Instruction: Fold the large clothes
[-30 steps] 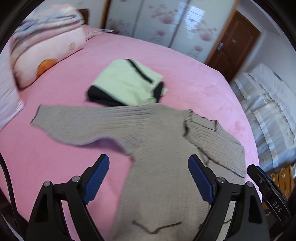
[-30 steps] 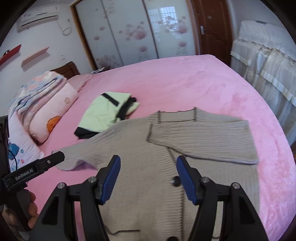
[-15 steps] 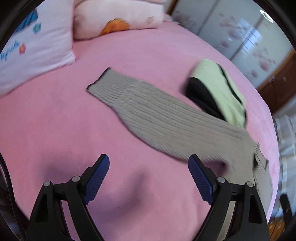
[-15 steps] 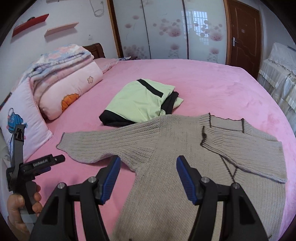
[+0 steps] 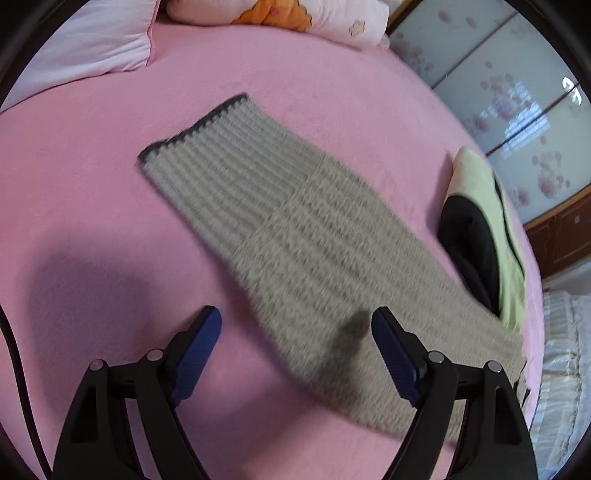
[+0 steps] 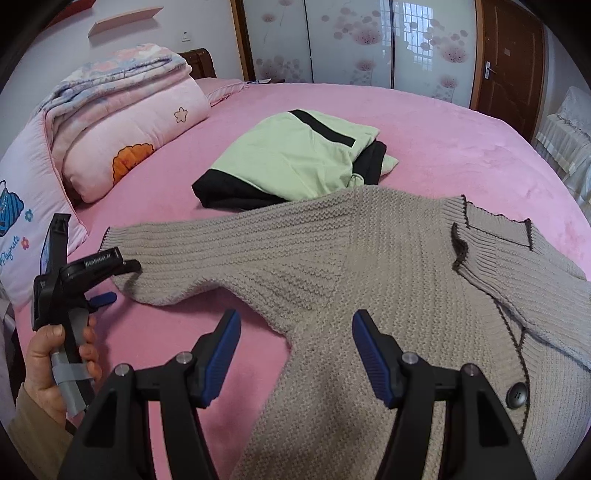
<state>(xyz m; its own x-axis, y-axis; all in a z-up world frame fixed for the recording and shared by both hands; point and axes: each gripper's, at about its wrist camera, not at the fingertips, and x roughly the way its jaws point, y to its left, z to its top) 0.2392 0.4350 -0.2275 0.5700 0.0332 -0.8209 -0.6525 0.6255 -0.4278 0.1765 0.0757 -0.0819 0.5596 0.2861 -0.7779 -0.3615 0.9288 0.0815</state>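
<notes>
Left wrist view: close above the pink bed [image 5: 92, 177], facing steeply down onto the outstretched cardigan sleeve [image 5: 280, 221]. Right wrist view: higher over the bed [image 6: 461, 140], facing across toward the wardrobe [image 6: 351, 40]. Shared: same sleeve [image 6: 207, 254], green folded garment [image 5: 491, 221] [image 6: 295, 155], pink pillow [image 5: 332, 18] [image 6: 125, 140].

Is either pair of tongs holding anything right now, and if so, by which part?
Nothing is held. The left tongs are closing above the sweater sleeve, not gripping it; the right tongs stand open over its body.
</notes>
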